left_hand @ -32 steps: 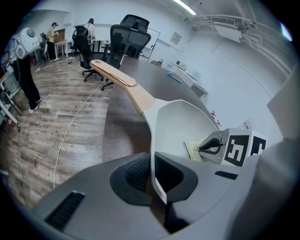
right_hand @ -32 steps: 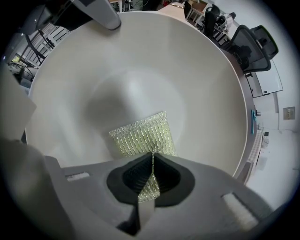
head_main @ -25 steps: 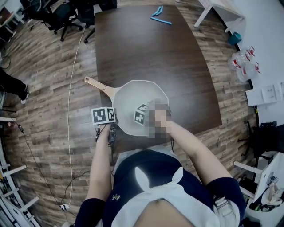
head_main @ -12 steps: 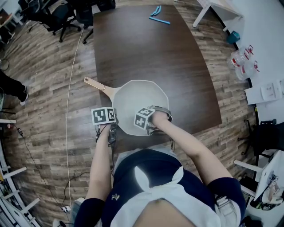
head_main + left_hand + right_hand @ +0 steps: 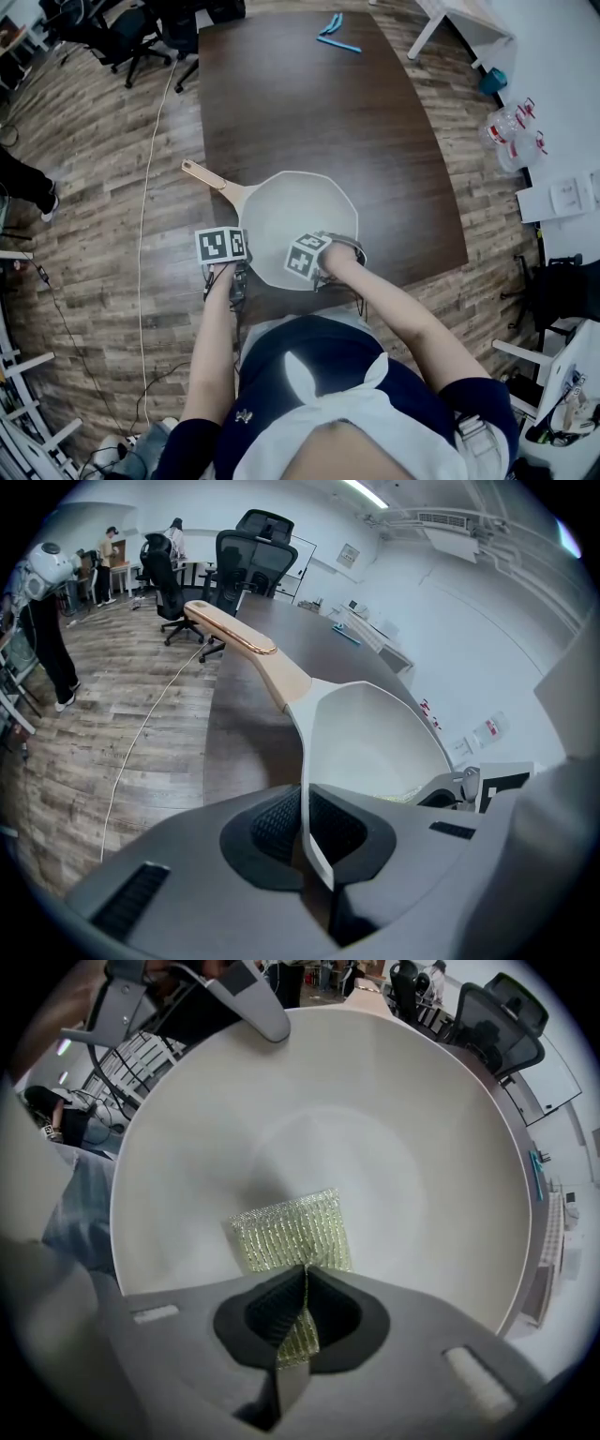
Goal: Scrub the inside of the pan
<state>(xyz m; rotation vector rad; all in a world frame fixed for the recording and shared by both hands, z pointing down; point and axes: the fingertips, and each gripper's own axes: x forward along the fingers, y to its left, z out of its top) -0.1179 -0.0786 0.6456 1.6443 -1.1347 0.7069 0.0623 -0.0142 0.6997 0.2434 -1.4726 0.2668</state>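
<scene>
Dark brown desk (image 5: pixel 309 103) carried a white pan (image 5: pixel 298 208) near its front edge, its tan handle (image 5: pixel 208 178) angled away to the left. The left claw (image 5: pixel 305 822) pinched the pan's near rim. The right claw (image 5: pixel 302 1309), pointing down inside the pan, pinched a gold-green scouring pad (image 5: pixel 292 1230) lying flat on the pan's floor.

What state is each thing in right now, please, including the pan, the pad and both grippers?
pan: on the table, its near rim clamped.
scouring pad: pinched by one edge, spread against the pan's inside.
left gripper: shut on the pan's rim.
right gripper: shut on the scouring pad, pointing down into the pan.
</scene>
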